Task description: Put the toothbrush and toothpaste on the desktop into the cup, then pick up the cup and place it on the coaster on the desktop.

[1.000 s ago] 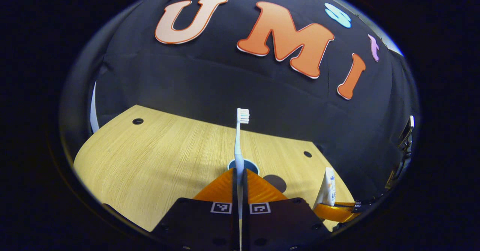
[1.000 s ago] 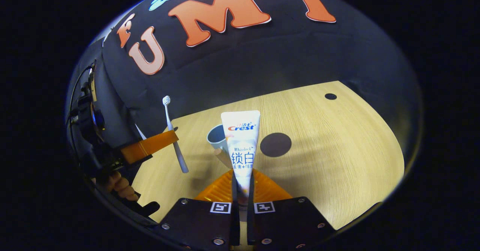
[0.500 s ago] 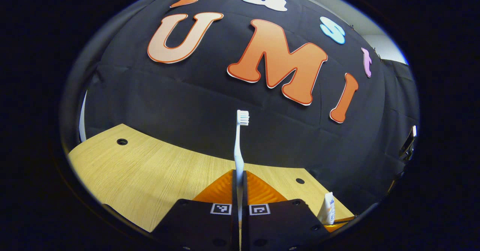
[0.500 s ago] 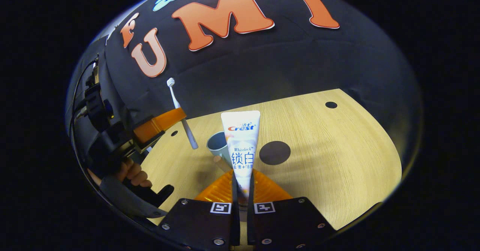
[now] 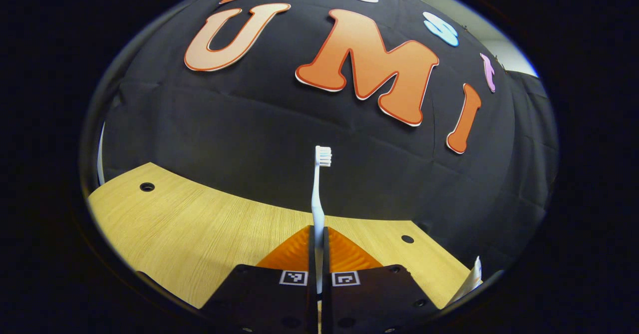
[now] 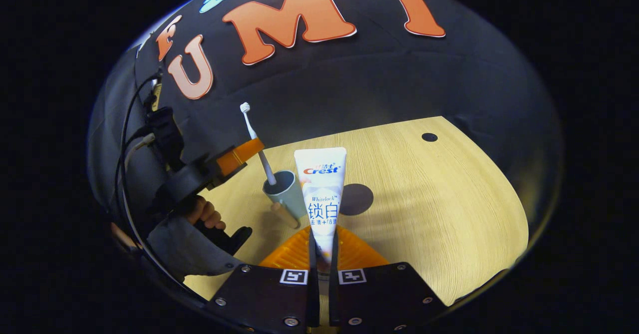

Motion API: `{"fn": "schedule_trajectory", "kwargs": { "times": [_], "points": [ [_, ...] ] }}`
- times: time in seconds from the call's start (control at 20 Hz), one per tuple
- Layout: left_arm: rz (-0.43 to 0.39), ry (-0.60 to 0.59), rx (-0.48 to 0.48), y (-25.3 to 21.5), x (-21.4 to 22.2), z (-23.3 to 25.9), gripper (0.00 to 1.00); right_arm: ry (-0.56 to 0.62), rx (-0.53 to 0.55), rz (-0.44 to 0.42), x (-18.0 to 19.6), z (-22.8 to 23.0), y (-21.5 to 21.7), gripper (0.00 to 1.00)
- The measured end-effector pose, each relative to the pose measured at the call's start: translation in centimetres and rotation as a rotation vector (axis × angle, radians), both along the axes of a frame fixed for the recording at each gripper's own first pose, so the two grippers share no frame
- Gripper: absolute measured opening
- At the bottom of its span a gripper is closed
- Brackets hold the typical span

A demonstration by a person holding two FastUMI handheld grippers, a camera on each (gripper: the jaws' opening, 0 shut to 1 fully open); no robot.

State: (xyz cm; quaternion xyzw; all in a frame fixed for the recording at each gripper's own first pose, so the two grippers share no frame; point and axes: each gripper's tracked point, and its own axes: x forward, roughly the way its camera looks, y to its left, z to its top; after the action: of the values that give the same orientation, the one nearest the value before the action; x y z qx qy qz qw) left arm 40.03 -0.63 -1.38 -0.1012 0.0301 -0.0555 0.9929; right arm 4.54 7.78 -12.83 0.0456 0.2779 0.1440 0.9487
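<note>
The left gripper (image 6: 242,150), clenched on the toothbrush (image 6: 255,141), has just swung over the cup (image 6: 285,192); insertion looks imminent, while the right gripper (image 6: 322,254) grasps the toothpaste (image 6: 320,194).

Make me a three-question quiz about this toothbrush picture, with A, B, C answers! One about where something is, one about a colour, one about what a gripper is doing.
1. Where is the toothbrush's lower end?
A. at the cup's mouth
B. on the coaster
C. flat on the table

2. What colour is the cup?
A. red
B. grey-blue
C. yellow

3. What is the right gripper doing?
A. hanging open
B. gripping the toothpaste
C. gripping the cup

Answers: 1 A, the handle tip meets the rim opening. 2 B, its wall looks grey-blue. 3 B, both fingers press the tube.
</note>
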Motion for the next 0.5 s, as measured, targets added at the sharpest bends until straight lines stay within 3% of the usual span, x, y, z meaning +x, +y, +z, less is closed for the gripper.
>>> {"fn": "schedule_trajectory", "kwargs": {
  "times": [0.45,0.5],
  "points": [
    [-0.005,0.109,0.025,-0.3,1.3,-4.6,0.06,0.007,0.003,0.023,1.7,-0.1,1.1,0.08],
    [-0.01,0.115,0.021,-0.2,0.9,-4.6,0.1,0.001,0.006,0.024,1.9,0.2,1.2,0.08]
  ]
}}
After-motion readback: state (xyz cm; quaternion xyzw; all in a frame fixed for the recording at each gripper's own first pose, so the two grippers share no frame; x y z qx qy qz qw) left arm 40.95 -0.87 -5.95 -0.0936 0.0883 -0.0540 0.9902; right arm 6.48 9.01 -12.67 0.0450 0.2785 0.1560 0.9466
